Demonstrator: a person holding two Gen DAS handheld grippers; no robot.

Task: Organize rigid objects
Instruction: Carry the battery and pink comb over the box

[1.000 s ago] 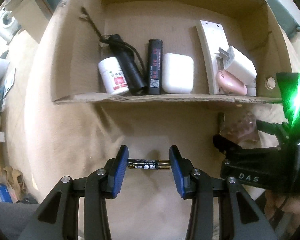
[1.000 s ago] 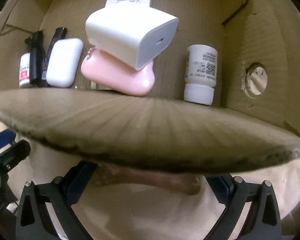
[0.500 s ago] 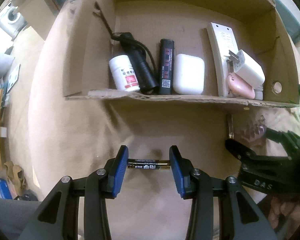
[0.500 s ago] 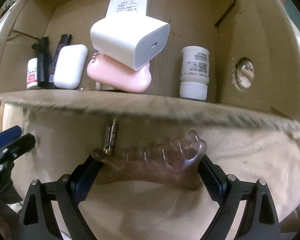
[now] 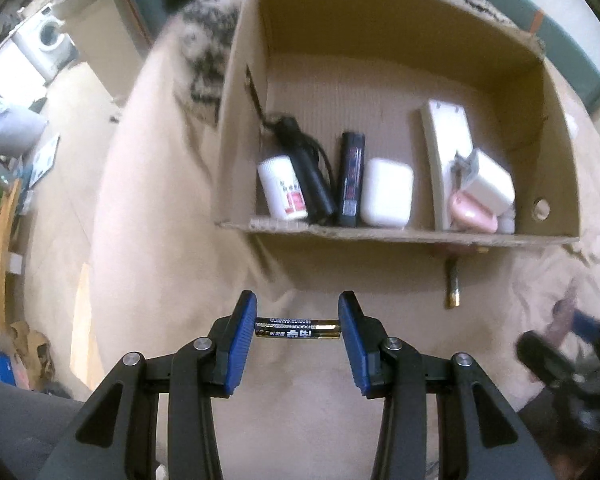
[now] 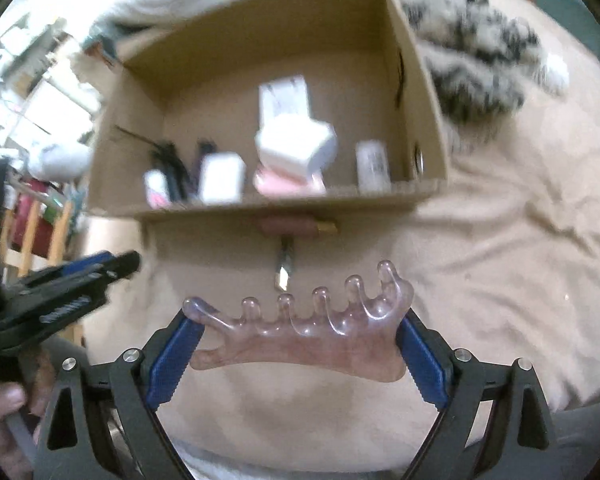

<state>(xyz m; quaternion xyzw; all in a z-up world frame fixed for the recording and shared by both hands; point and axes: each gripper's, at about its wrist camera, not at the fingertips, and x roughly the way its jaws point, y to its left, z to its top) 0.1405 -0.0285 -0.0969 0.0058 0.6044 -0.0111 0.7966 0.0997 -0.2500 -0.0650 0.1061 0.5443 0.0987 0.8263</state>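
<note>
Both hand-held grippers lift away from the box: left hand-held gripper pinches a battery, right hand-held gripper pinches a comb; another battery waits lower right.

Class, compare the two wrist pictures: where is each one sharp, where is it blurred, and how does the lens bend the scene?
Left wrist view: battery in the left gripper is crisp; the cardboard box is slightly soft, its edges bowed by the fisheye. Right wrist view: the pink comb-like piece in the right gripper is sharp; box contents smear with motion blur, with window glare upper left.
</note>
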